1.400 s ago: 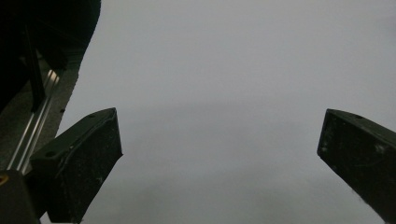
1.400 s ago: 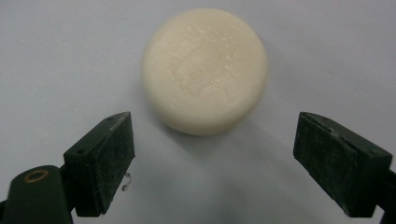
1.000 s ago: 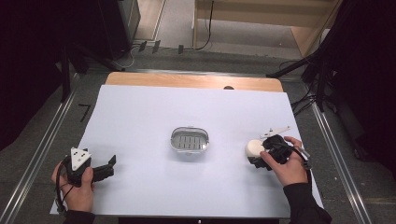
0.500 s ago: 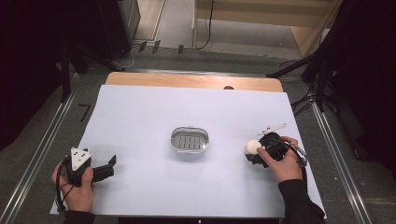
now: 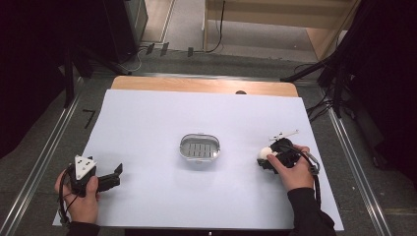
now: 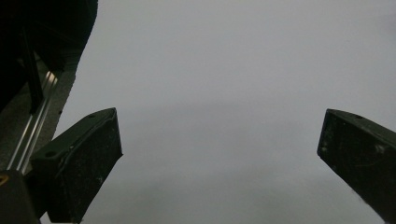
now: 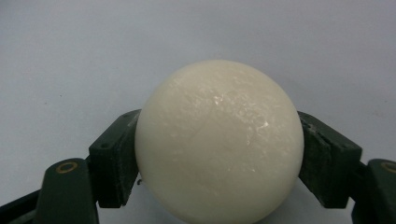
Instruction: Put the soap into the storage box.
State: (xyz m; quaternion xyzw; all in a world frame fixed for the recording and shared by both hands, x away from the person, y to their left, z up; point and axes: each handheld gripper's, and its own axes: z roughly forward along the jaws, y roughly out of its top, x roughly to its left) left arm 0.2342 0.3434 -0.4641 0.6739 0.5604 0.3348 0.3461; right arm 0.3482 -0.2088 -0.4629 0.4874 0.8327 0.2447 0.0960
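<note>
Left gripper (image 5: 110, 178) sits lower left of the high view on the white sheet (image 5: 162, 123), jaws spread wide with nothing but bare sheet between them. Metal dish (image 5: 199, 148) is at frame centre, well apart from both grippers. Right gripper (image 5: 264, 158) is right of centre, lower half; its jaws have just been closing and now clamp the white ball (image 7: 218, 140) from both sides. Ball sits at the gripper's tip, on the side toward the dish.
</note>
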